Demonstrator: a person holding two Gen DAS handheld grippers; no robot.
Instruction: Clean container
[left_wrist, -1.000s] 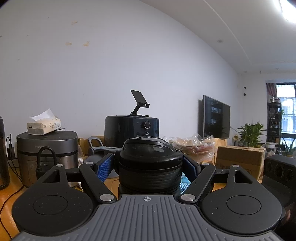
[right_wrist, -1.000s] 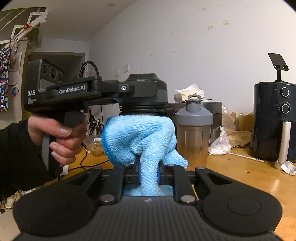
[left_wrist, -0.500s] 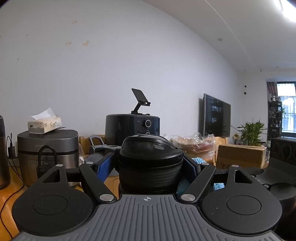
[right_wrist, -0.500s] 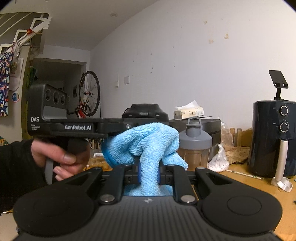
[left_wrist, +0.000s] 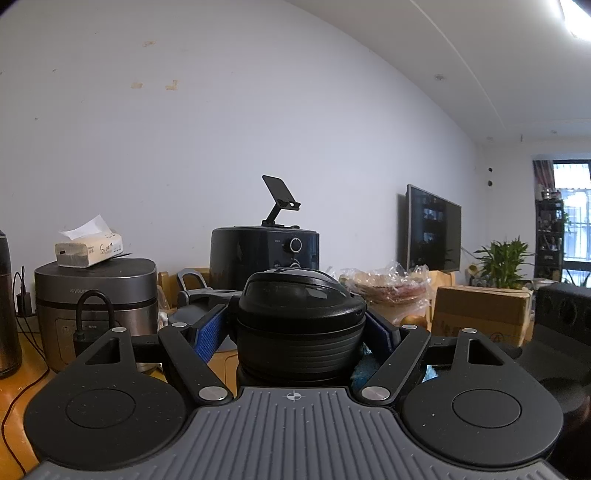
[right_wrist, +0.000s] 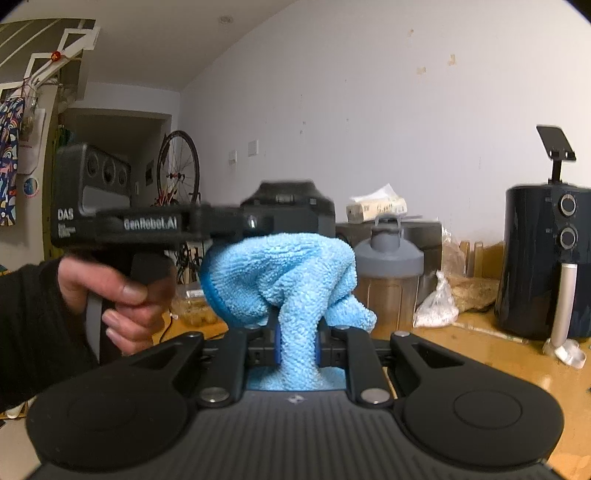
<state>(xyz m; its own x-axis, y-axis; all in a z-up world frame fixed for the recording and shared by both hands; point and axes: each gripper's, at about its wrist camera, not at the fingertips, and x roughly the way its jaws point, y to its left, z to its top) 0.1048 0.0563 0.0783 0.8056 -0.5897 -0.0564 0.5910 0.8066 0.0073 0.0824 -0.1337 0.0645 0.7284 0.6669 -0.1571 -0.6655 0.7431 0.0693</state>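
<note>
While both hands hold level, entries follow by view.
Left wrist view, tool: left tool (left_wrist: 297, 325) clamped, blue pads against the ribbed sides of the black round-lidded container (left_wrist: 299, 321).
Left wrist view, container place: upright between the fingers, raised in front of the dark air fryer (left_wrist: 264, 247).
Left wrist view, surroundings: grey rice cooker (left_wrist: 96, 291) on the wooden tabletop (left_wrist: 14, 391), tissue pack on its lid.
Right wrist view, tool: right tool (right_wrist: 297, 347) shut on a light blue terry cloth (right_wrist: 288, 280).
Right wrist view, cloth place: bunched up against the container's side, below its lid.
Right wrist view, other: a hand (right_wrist: 114, 295) grips the left tool's handle; a grey-lidded shaker bottle (right_wrist: 389, 273) stands behind.
</note>
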